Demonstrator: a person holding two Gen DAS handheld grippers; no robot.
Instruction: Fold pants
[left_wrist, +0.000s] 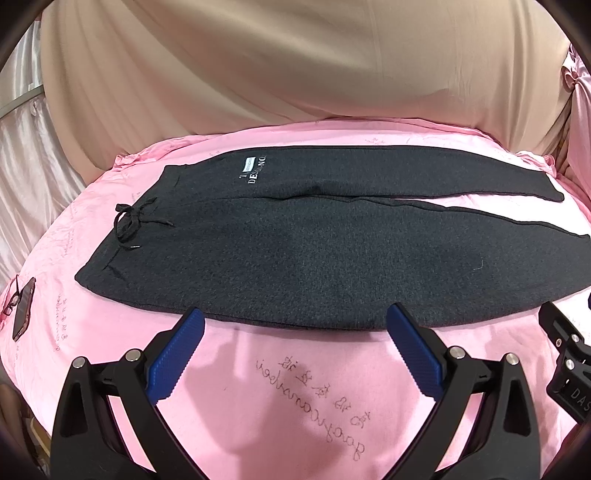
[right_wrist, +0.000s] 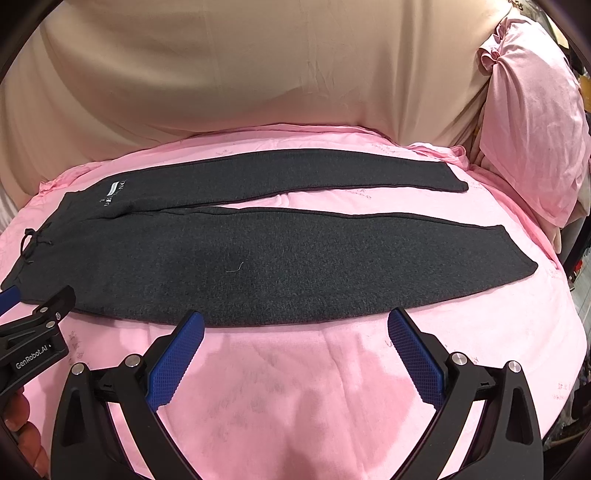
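Dark grey sweatpants (left_wrist: 295, 251) lie flat across the pink bed sheet (left_wrist: 258, 387), waistband and black drawstring (left_wrist: 129, 225) at the left, both legs stretched to the right. They also show in the right wrist view (right_wrist: 277, 273), the two legs parted by a strip of sheet. My left gripper (left_wrist: 295, 321) is open and empty, its blue fingertips at the near edge of the pants near the hip. My right gripper (right_wrist: 295, 321) is open and empty at the near edge of the near leg. The left gripper's body (right_wrist: 33, 339) shows at the right wrist view's left.
A phone and glasses (left_wrist: 22, 310) lie on the sheet left of the waistband. A beige drape (left_wrist: 295, 66) hangs behind the bed. A pink pillow (right_wrist: 532, 129) stands at the far right. The right gripper's body (left_wrist: 569, 362) shows at the left wrist view's right edge.
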